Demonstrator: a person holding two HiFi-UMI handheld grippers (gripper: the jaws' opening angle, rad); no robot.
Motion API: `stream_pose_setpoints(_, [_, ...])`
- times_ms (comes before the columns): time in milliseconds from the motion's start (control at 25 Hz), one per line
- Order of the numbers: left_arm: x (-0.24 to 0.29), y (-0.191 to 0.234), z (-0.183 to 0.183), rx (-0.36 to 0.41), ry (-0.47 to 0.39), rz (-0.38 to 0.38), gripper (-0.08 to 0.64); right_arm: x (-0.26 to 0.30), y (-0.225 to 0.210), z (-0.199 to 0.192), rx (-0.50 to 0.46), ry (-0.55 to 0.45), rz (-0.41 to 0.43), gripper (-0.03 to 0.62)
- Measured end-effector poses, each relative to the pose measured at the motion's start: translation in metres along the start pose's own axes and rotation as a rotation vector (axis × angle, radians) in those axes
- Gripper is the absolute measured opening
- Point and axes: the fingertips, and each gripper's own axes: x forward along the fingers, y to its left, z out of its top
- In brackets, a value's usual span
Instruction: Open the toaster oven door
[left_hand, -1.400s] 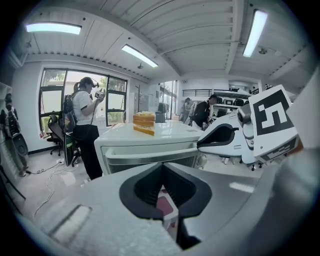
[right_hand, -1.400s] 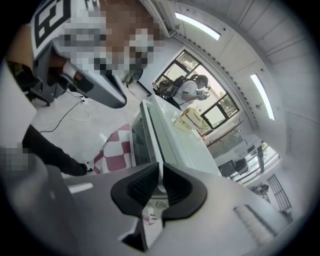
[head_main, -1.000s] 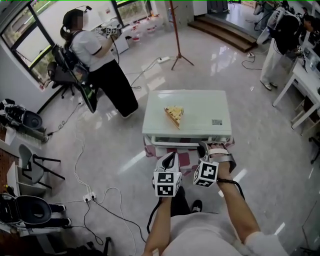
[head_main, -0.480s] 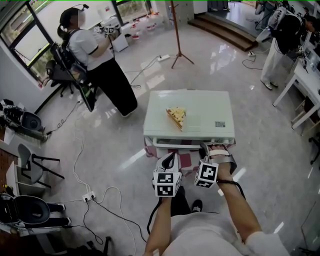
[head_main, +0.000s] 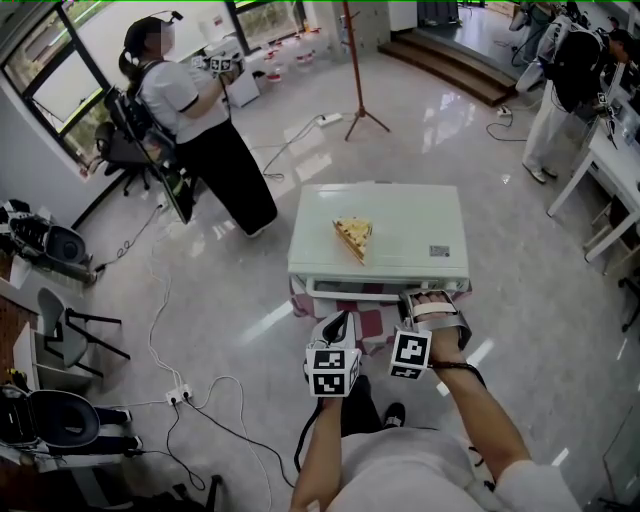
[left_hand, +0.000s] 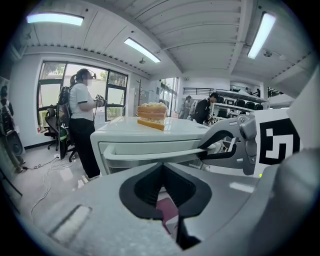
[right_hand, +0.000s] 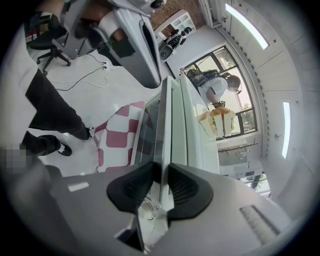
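Note:
A white toaster oven (head_main: 400, 215) stands on a red-checked cloth, with a sandwich slice (head_main: 352, 236) on its top. Its door handle (head_main: 380, 290) runs along the front edge, and the door stands upright against the body. My right gripper (head_main: 432, 302) is at the handle's right end. Its jaws have just been closing, and the handle bar (right_hand: 161, 127) lies between the pads, which press on it. My left gripper (head_main: 340, 322) hangs shut and holding nothing just in front of the oven, left of the right one. In the left gripper view the handle (left_hand: 150, 156) and the right gripper (left_hand: 220, 146) show ahead.
A person (head_main: 190, 110) with grippers stands at the back left beside an office chair. A red tripod stand (head_main: 355, 70) rises behind the oven. Cables and a power strip (head_main: 180, 395) lie on the floor at left. More people and a white desk (head_main: 610, 160) are at the right.
My right gripper has rolled a little on the handle and its marker cube sits slightly lower. The oven and the left gripper stay where they were.

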Motion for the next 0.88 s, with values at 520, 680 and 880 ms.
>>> stream_pose_setpoints(520, [-0.006,-0.005,-0.007,-0.002,0.015,0.006,0.001,-0.015,0.016,0.005,-0.001,-0.016,-0.023,0.094])
stream_pose_setpoints(680, [-0.01,-0.004,-0.007,0.001,0.012,0.012,0.002,-0.018,0.021,0.006,-0.001,-0.017,-0.017,0.093])
stream_pose_setpoints(880, [-0.012,-0.002,-0.006,0.003,0.01,0.021,0.002,-0.019,0.025,0.007,0.003,-0.026,-0.006,0.092])
